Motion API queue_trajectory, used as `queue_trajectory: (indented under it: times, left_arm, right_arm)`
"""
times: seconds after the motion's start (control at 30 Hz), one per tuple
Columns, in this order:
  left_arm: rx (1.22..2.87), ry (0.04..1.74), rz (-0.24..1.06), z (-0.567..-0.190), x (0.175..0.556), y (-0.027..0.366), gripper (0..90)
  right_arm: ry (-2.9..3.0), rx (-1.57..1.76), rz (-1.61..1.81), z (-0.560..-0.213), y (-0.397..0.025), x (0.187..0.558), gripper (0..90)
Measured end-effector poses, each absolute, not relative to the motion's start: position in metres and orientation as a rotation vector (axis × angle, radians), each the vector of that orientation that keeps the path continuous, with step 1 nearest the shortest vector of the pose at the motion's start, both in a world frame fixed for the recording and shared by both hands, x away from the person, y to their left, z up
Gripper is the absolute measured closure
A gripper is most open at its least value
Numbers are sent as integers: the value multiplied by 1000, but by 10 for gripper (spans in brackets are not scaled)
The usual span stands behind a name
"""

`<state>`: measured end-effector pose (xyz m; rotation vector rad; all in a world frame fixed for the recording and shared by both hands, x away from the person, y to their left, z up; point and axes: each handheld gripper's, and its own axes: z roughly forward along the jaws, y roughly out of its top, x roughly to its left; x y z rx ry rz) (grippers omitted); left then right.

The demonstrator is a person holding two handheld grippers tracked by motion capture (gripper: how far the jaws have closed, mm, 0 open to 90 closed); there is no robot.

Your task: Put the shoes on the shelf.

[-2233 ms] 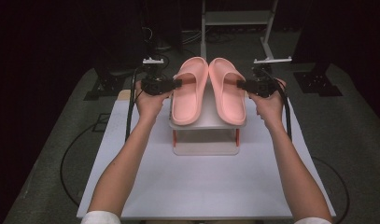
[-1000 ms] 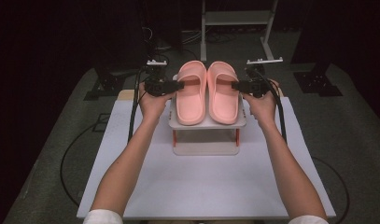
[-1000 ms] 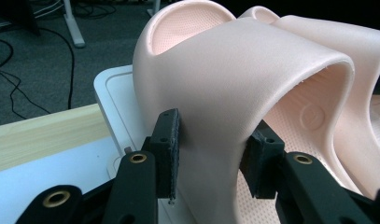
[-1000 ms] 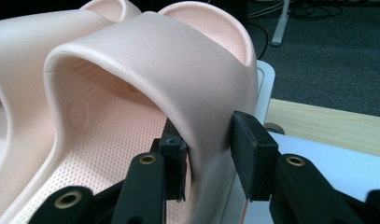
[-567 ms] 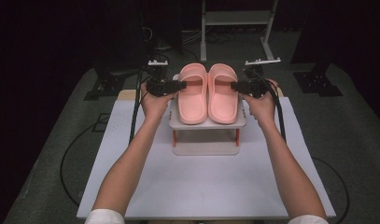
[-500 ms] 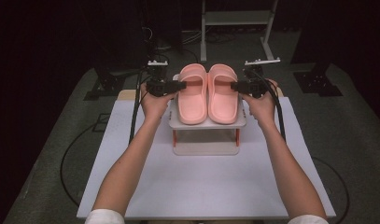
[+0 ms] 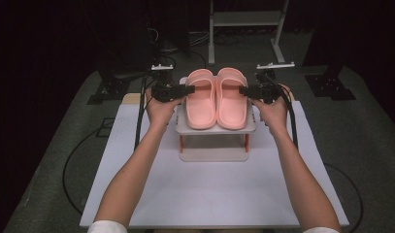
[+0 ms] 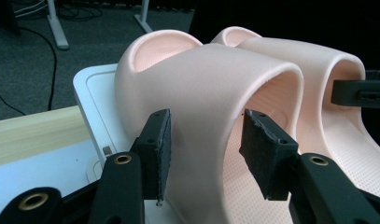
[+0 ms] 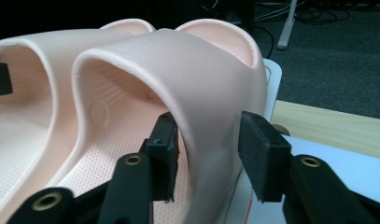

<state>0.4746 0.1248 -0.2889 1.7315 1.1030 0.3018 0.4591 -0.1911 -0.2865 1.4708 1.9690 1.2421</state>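
Two pink slippers stand side by side, toes away from me, on a small white two-tier rack [image 7: 214,130]. My left gripper [image 7: 191,89] is at the outer side of the left slipper [image 7: 201,99]. In the left gripper view it [image 8: 206,154] is open, its jaws astride the strap's side wall [image 8: 201,116] with a thin gap at the inner pad [image 8: 267,158]. My right gripper [image 7: 241,90] mirrors it at the right slipper [image 7: 232,99]. It [image 9: 208,154] is open too, with that slipper's strap wall [image 9: 206,102] between its jaws.
The rack stands on a white table [image 7: 205,189] with a wooden strip [image 7: 132,99] at its far edge. Cables [image 7: 74,160] lie on the dark carpet to the left. A metal frame [image 7: 243,19] and black stand feet [image 7: 331,90] sit beyond the table.
Both slippers went from held up nearer me to resting farther back on the rack's top. Over the last half second the hands and slippers have stayed put.
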Motion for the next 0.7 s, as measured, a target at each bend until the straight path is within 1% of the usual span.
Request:
queue_trajectory:
  times: [0.33, 0.7]
  left_arm:
    - [1725, 1076, 304, -286, 466, 130, 505]
    - [1716, 1058, 267, -288, 459, 138, 493]
  right_arm:
    - [1987, 1444, 1319, -285, -199, 451, 520]
    - [2026, 1418, 1384, -287, -206, 446, 483]
